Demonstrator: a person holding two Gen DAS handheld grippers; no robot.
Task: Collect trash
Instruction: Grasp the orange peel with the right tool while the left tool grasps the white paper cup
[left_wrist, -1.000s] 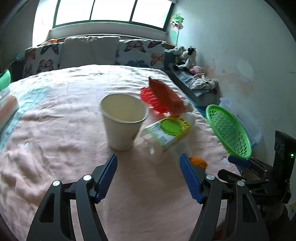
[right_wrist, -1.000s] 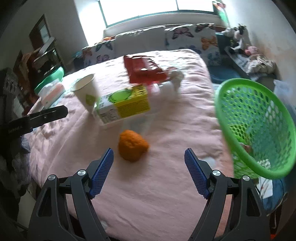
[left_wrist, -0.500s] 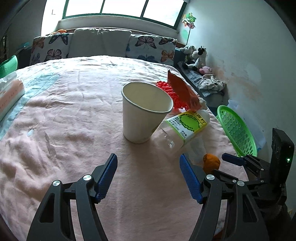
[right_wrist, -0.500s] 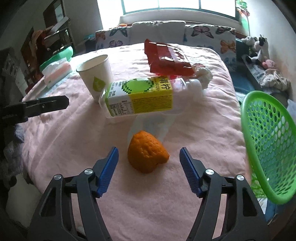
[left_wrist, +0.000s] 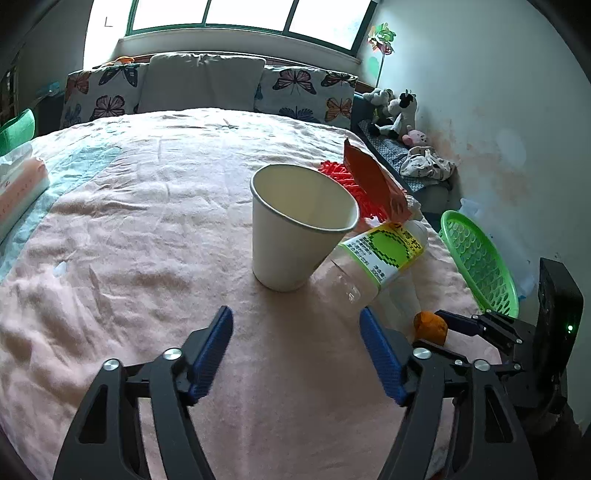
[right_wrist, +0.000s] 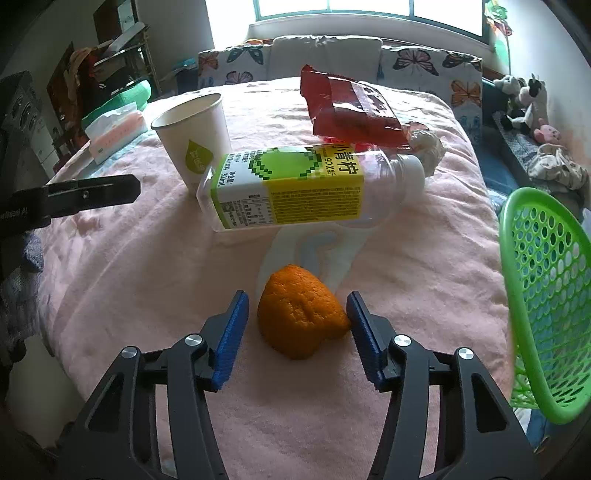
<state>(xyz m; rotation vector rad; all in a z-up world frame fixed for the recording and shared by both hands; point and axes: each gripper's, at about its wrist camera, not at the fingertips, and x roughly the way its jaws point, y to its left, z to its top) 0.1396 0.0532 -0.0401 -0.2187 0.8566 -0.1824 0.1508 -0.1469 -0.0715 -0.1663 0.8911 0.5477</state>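
Note:
Trash lies on a pink bed cover (right_wrist: 147, 288). An orange peel (right_wrist: 301, 314) sits between the blue pads of my right gripper (right_wrist: 296, 295). Its jaws are closing; the right pad is at the peel's tip, and a small gap remains at the left pad. Beyond the peel lie a clear bottle with a green-yellow label (right_wrist: 295, 188), a red wrapper (right_wrist: 347, 107) and a crumpled tissue (right_wrist: 428, 146). My left gripper (left_wrist: 295, 312) is opening with nothing between its pads. A white paper cup (left_wrist: 295, 236) stands upright just beyond it. A green basket (right_wrist: 546, 302) hangs off the bed's right side.
A tissue box (left_wrist: 18, 192) lies at the bed's left edge. Butterfly pillows (left_wrist: 303, 88) line the far end under the window. Plush toys (left_wrist: 395, 110) and cloth sit along the right wall. A red mesh piece (left_wrist: 340, 177) lies behind the cup.
My right gripper has moved in on the orange peel and its jaws have narrowed around it. In the left wrist view the cup has come nearer and more central.

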